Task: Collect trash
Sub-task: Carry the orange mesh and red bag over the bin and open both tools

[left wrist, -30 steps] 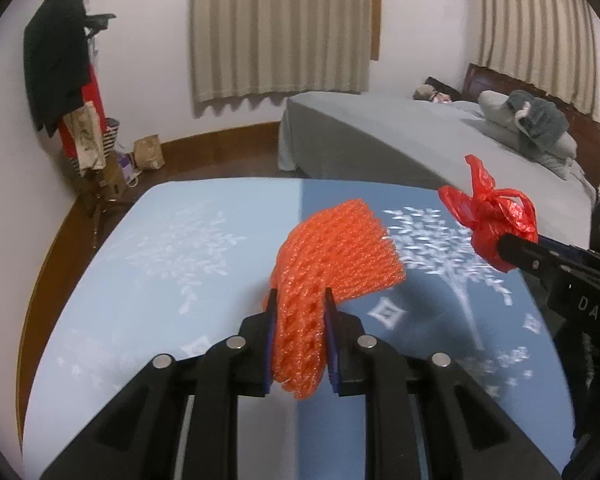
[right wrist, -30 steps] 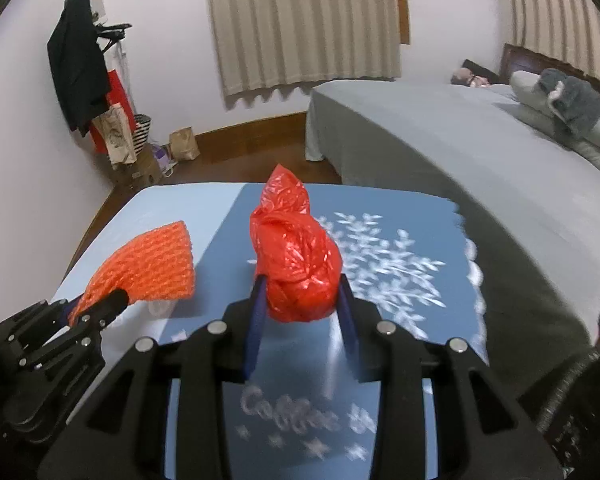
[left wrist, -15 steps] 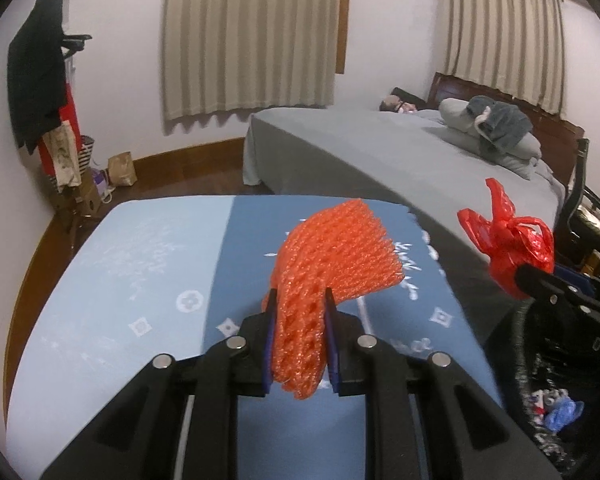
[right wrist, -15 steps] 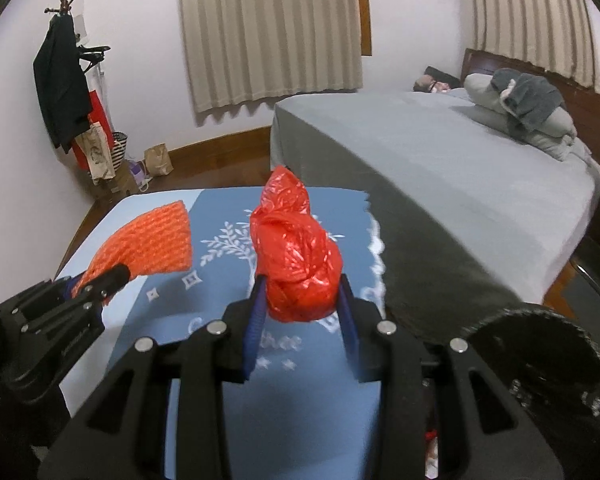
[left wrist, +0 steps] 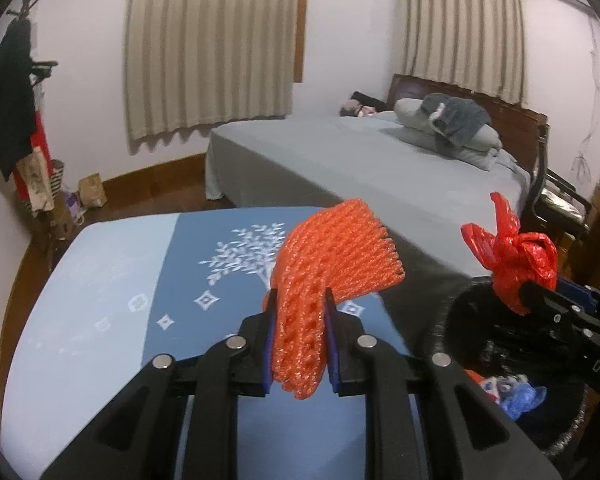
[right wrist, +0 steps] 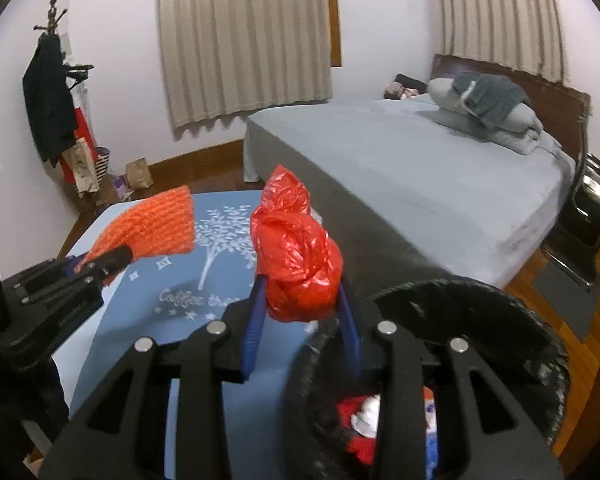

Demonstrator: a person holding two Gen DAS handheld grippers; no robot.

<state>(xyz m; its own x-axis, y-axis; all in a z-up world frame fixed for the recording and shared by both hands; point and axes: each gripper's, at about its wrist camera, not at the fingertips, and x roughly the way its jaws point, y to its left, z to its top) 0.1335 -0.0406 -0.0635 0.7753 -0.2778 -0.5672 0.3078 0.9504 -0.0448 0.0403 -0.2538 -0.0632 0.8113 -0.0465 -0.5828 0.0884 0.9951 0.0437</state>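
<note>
My left gripper (left wrist: 299, 312) is shut on an orange foam net (left wrist: 332, 256) and holds it above the blue tablecloth (left wrist: 112, 280). My right gripper (right wrist: 300, 300) is shut on a knotted red plastic bag (right wrist: 296, 256) and holds it over the near rim of a black trash bin (right wrist: 480, 320). The bin also shows in the left wrist view (left wrist: 460, 320), lined in black, with trash inside. The red bag (left wrist: 508, 256) and the right gripper (left wrist: 532, 292) show there over the bin. The foam net (right wrist: 156, 224) shows at the left in the right wrist view.
A grey bed (left wrist: 360, 160) with pillows stands behind the table and bin. A coat rack (left wrist: 8, 112) with clothes and bags stands at the far left wall. A chair (left wrist: 556, 196) stands at the right. Wooden floor (right wrist: 580, 312) lies beyond the bin.
Both grippers have swung right with their loads. The trash bin has come into view, and the red bag is now over its rim. The foam net is still over the table.
</note>
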